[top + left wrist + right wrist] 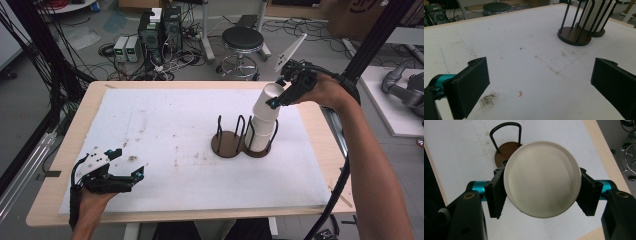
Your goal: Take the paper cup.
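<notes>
Right hand pose: raised above the far right part of the bench, forearm coming in from the near right edge, wrist bent so the right gripper [281, 95] points down and toward the person's left.
Right gripper: its jaws are pressed in on the two sides of a white paper cup [542, 179] turned bottom-up, its round base facing the gripper's camera.
Held cup's place: between the jaws, tilted, at the top of the stack of white paper cups [262, 131] directly beneath the gripper; whether it has come free of the stack I cannot tell.
Cup holder: a dark brown wooden double-disc stand with black wire hoops [227, 142] sits below the gripper; the stack stands in the ring under the gripper, the other ring just beside it.
Left hand pose: low over the near left corner of the white-covered bench [165, 125], well apart from the stand, the hand wrapped around the gripper's body from below.
Left gripper [540, 82]: jaws spread wide, nothing between them, stained bench surface ahead.
</notes>
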Motion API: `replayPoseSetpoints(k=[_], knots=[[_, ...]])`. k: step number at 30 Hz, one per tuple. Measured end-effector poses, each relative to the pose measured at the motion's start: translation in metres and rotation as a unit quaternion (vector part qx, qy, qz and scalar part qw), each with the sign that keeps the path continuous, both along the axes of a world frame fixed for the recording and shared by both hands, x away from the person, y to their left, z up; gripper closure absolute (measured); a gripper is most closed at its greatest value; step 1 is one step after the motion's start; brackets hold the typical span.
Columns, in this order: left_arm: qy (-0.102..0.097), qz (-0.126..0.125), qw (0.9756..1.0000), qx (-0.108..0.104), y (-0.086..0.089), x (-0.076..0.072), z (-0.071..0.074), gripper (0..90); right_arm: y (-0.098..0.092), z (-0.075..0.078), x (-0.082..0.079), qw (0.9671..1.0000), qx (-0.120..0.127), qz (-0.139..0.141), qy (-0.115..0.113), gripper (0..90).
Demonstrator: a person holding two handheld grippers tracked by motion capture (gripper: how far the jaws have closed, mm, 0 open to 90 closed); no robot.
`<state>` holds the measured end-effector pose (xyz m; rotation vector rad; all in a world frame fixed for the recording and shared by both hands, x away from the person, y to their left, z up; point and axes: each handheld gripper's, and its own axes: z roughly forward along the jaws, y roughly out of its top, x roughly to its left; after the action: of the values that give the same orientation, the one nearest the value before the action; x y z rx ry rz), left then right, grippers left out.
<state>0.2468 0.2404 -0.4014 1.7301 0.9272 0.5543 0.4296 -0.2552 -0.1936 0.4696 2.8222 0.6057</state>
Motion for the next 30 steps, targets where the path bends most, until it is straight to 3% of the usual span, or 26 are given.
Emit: replayPoseSetpoints(k=[8,30], knots=[[-0.001,0.0,1.0,-0.001,0.0,-0.001,0.001,1.8,-0.004,0.018,-0.006,0.9998,0.013,0.0,-0.017,34.6],[-0.004,0.0,1.0,0.0,-0.002,-0.002,0.002,1.8,-0.014,0.04,-0.033,0.9983,0.035,0.012,-0.046,34.6]])
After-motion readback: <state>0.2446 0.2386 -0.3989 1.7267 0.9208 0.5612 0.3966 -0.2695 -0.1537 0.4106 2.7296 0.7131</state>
